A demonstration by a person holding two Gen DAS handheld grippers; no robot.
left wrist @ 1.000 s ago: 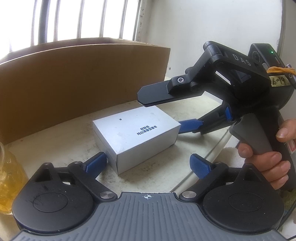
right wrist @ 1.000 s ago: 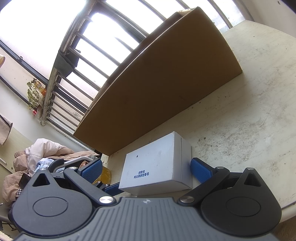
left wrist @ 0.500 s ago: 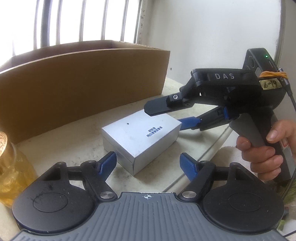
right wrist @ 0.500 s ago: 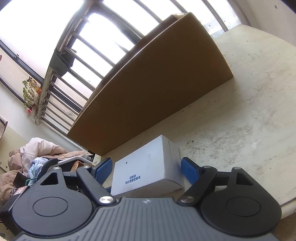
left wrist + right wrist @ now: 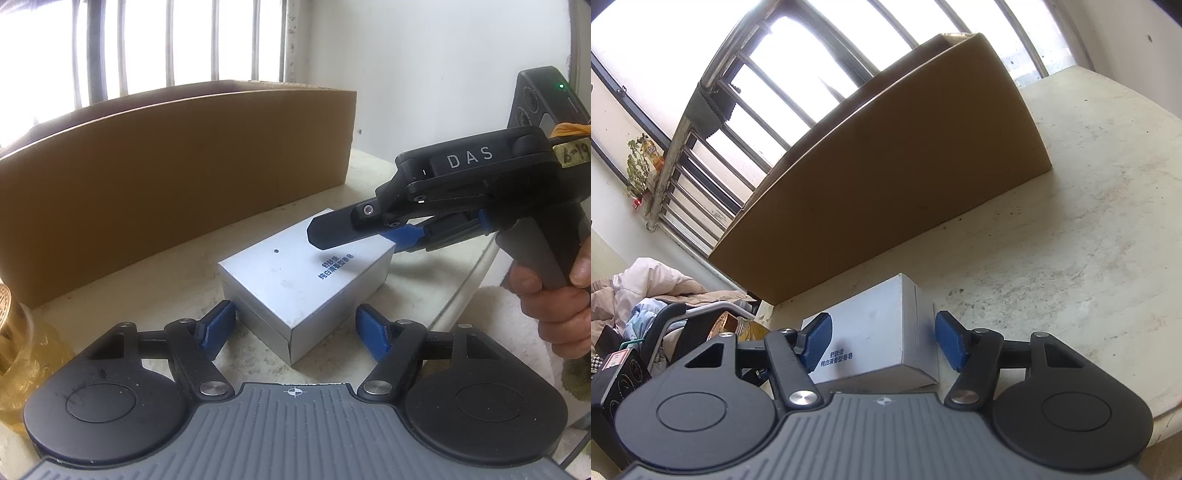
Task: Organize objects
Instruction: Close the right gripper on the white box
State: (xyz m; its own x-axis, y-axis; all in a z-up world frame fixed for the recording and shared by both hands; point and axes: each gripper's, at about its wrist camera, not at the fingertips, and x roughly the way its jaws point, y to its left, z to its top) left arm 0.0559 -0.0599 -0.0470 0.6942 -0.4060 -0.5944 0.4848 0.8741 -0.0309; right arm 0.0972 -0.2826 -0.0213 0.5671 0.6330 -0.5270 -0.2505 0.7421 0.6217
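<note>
Stained pale tabletop (image 5: 1071, 229) under a barred window. Item: small white cardboard box with blue print (image 5: 306, 280), lying before a long brown cardboard carton (image 5: 177, 177). Left gripper (image 5: 295, 328) and right gripper (image 5: 882, 339) have just been closing around it, blue pads flanking opposite ends, contact unclear. Advice: square pads flat before lifting. Left view alone shows the gripping hand (image 5: 554, 295) and a yellow jar (image 5: 22, 347).

The small box (image 5: 306, 284) is set on the desk (image 5: 1071, 236), just before the cardboard box (image 5: 177, 177). A jar (image 5: 22, 350) is placed at near left of it. Left gripper (image 5: 295, 328) and right gripper (image 5: 882, 339) are positioned around opposite ends.
</note>
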